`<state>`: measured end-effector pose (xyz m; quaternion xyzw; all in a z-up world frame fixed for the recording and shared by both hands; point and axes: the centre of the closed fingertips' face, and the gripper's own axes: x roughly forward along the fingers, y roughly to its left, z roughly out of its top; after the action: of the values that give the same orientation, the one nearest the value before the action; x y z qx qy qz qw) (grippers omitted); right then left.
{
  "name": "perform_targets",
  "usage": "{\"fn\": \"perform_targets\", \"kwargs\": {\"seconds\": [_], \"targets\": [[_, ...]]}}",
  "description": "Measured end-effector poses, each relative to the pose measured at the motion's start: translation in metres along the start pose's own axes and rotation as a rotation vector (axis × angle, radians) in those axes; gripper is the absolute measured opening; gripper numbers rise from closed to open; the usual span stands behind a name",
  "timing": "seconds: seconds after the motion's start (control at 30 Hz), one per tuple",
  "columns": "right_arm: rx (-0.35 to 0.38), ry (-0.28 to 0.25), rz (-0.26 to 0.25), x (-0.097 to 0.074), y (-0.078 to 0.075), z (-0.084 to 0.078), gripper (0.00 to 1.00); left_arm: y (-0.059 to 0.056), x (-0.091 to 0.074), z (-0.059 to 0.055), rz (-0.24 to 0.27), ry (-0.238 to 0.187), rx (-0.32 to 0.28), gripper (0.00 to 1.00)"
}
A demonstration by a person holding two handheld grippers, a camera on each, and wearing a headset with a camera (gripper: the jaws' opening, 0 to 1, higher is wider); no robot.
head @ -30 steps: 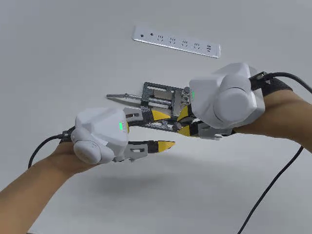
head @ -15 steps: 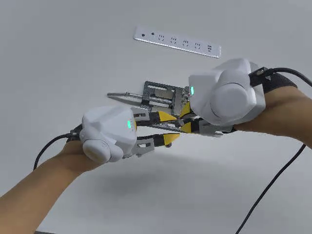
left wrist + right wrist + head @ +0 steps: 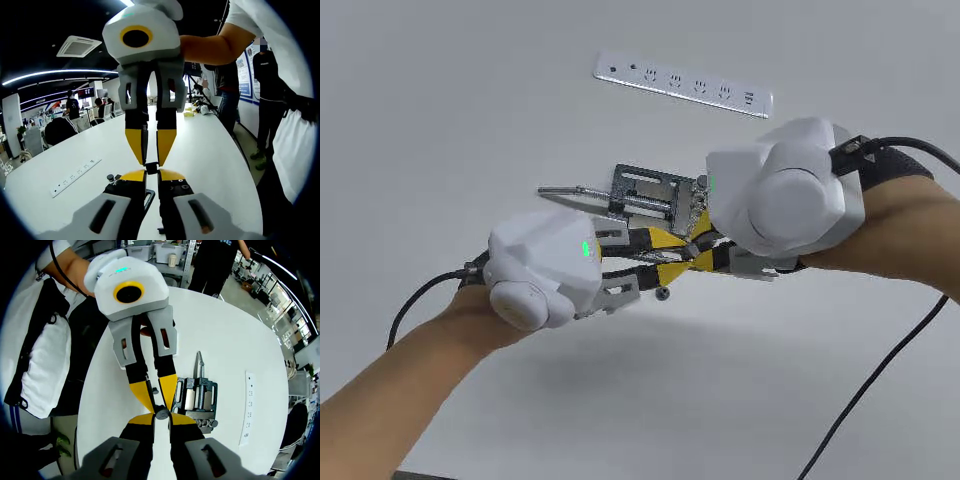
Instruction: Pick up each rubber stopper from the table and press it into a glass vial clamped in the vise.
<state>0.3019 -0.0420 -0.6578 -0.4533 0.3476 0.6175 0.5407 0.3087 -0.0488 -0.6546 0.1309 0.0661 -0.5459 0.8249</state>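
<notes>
A small grey rubber stopper is pinched where the two grippers meet tip to tip above the table. My right gripper is shut on it from one side. My left gripper comes at it from the opposite side with its jaws drawn in on the same stopper. In the head view the left gripper and right gripper cross just in front of the metal vise. Glass vials stand at the vise's near end, partly hidden. Another dark stopper lies on the table below the tips.
A white power strip lies behind the vise on the white table. The vise's handle sticks out to the left. A black cable trails from the right gripper. People stand beyond the table's far edge in the left gripper view.
The left gripper has moved right and up to meet the right gripper's tips, and its jaws have gone from wide apart to drawn together. The right gripper has stayed put.
</notes>
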Motion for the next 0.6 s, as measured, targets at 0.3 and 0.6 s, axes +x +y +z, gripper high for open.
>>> {"fn": "perform_targets", "kwargs": {"seconds": [0.3,0.6], "targets": [[-0.013,-0.004,0.001,-0.0016,0.0019,-0.0022,0.11,-0.0013,0.0019,-0.0005,-0.004,-0.028,-0.030,0.04],[-0.045,-0.045,0.012,-0.0083,0.0027,-0.0026,0.11,-0.0019,0.0019,0.0044,-0.017,-0.080,-0.060,0.03]]}}
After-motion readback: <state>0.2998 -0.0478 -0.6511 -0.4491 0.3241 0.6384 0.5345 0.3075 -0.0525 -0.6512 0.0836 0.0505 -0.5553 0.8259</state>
